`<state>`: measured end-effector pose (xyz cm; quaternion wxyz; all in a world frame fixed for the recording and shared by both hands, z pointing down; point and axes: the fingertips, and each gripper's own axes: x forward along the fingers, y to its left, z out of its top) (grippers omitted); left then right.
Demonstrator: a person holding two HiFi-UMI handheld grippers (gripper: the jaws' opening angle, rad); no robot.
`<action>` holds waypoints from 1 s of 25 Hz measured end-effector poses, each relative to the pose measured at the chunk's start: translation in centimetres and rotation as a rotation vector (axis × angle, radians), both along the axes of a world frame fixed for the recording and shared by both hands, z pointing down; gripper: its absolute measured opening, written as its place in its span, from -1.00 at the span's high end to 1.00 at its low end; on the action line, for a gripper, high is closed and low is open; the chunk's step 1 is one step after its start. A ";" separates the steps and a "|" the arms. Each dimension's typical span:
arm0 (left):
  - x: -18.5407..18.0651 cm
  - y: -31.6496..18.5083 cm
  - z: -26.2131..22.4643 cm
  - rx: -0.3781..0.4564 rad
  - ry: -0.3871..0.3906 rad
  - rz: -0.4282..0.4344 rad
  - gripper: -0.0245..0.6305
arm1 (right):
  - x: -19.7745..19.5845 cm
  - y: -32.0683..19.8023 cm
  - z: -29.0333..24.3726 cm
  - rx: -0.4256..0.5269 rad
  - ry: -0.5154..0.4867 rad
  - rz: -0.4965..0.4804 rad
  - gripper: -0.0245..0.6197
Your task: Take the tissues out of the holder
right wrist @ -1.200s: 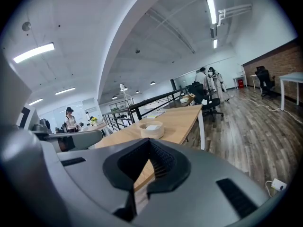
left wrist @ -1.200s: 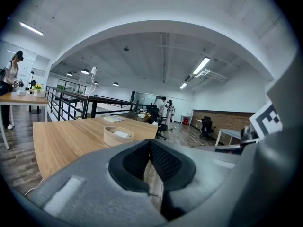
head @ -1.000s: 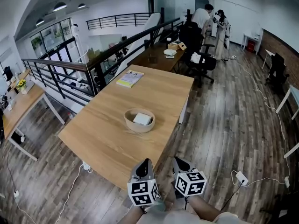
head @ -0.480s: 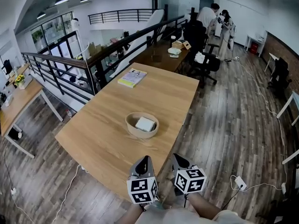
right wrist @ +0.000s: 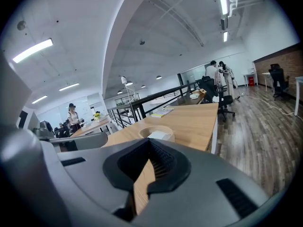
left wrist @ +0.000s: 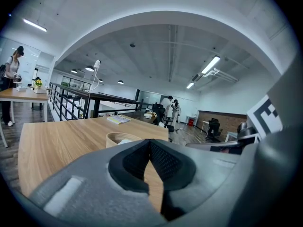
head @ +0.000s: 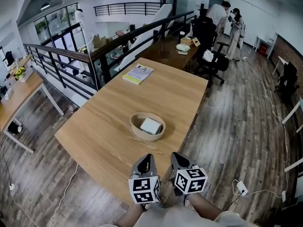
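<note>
Both tongs are pinched shut and empty: left gripper (head: 148,160), right gripper (head: 174,157). Only the head view looks down onto the tissues (head: 151,126) lying in the holder (head: 135,127), at 12 o'clock from them.

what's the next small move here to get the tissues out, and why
Probably bring the right gripper forward over the wooden holder. Both it and the left gripper sit at the table's near edge, jaws shut and empty, while the white tissue pack lies in the holder, well ahead of them and untouched.
</note>
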<state>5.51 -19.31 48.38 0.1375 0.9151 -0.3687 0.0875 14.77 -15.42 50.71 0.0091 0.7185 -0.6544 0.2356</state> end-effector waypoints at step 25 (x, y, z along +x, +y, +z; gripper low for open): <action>2.1 -4.8 1.0 -0.026 -0.039 -0.193 0.90 | 2.7 -8.7 1.3 -0.017 0.052 -0.243 0.91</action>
